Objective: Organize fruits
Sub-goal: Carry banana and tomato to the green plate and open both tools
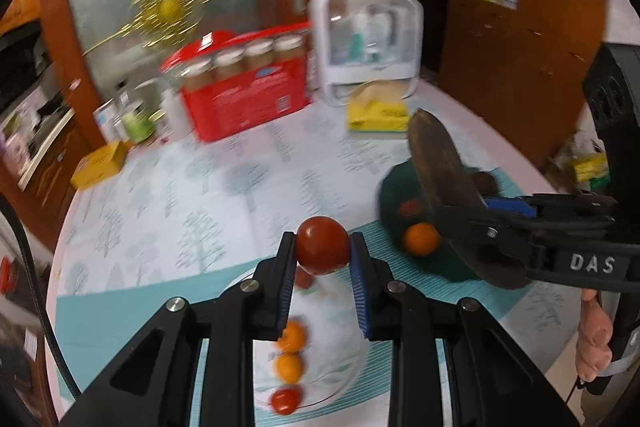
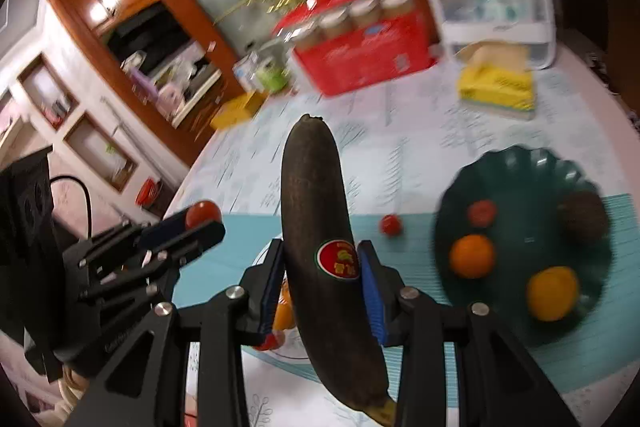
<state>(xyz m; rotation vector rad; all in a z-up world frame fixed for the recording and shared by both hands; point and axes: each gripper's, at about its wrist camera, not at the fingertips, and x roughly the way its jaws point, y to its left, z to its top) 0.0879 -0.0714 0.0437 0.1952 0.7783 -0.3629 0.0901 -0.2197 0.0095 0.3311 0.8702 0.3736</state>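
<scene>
Left tongs (image 1: 323,247): closed on a red tomato (image 1: 322,245), pinched between the blue pads, lifted clear above the clear glass plate (image 1: 340,383). Right tongs (image 2: 322,263): closed around a dark, overripe banana (image 2: 316,227) at its stickered middle, held upright, tip pointing away, off the desk.

Below the left tongs: glass plate carrying two oranges (image 1: 291,351) and at least one more small tomato (image 1: 285,401); a further red piece partly hidden behind the fingers.

Further right: dark green plate (image 2: 520,163) holding an orange (image 2: 472,255), a yellow citrus fruit (image 2: 553,293), a small red fruit (image 2: 482,213) and a dark brown round fruit (image 2: 585,215). One stray tomato (image 2: 391,225) loose on the teal mat (image 2: 240,259) between the plates.

Assessment: sorting partly done. Both held fruits undelivered; intended grouping unclear from the mixed plates. Stray tomato pending.
</scene>
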